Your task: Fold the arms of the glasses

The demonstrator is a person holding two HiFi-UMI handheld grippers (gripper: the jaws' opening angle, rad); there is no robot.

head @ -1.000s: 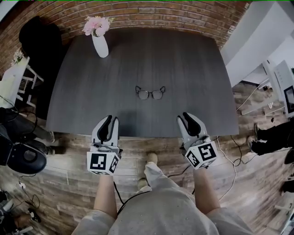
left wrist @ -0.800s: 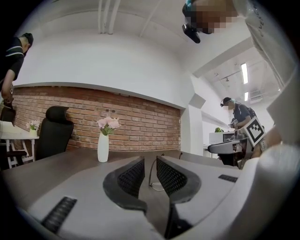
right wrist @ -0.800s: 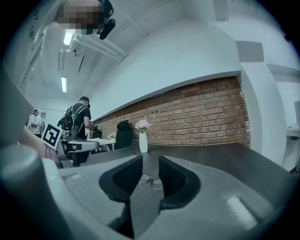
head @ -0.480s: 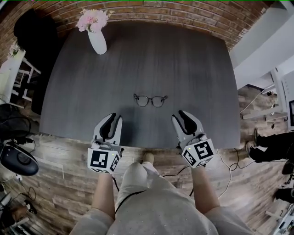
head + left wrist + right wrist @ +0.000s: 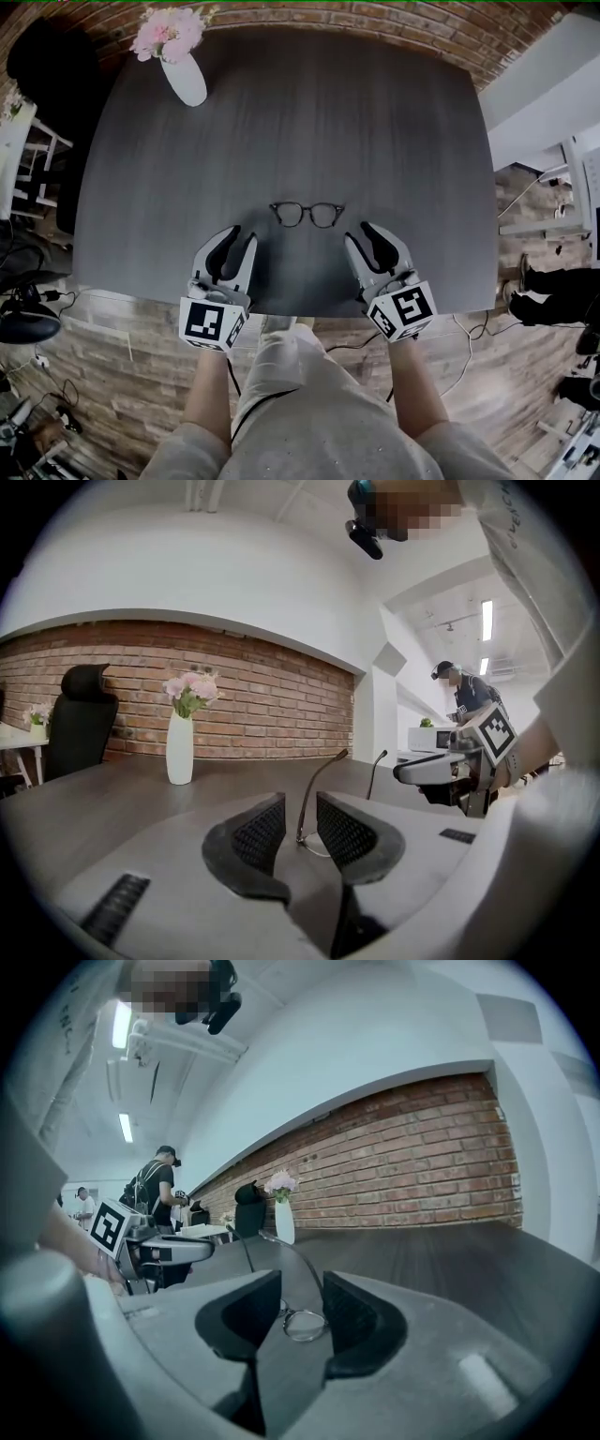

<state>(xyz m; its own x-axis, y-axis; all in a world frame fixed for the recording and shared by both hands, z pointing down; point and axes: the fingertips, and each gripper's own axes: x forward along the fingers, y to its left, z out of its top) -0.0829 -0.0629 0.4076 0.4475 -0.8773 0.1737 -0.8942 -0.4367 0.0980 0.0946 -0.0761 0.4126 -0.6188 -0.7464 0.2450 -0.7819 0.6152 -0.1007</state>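
Observation:
Black-rimmed glasses lie on the dark grey table, arms unfolded and pointing toward me. My left gripper hovers just short of their left end, jaws opening, nothing between the pads. My right gripper sits just short of the right end, jaws also opening and empty. In the left gripper view one arm of the glasses rises ahead of the left gripper, seen through the gap. In the right gripper view a lens of the glasses lies ahead of the right gripper.
A white vase with pink flowers stands at the table's far left corner. A black chair stands beside it against the brick wall. The table's near edge runs under both grippers. A person stands in the background.
Both grippers moved forward from the table's near edge to just short of the glasses. Their jaws stand wider apart than before.

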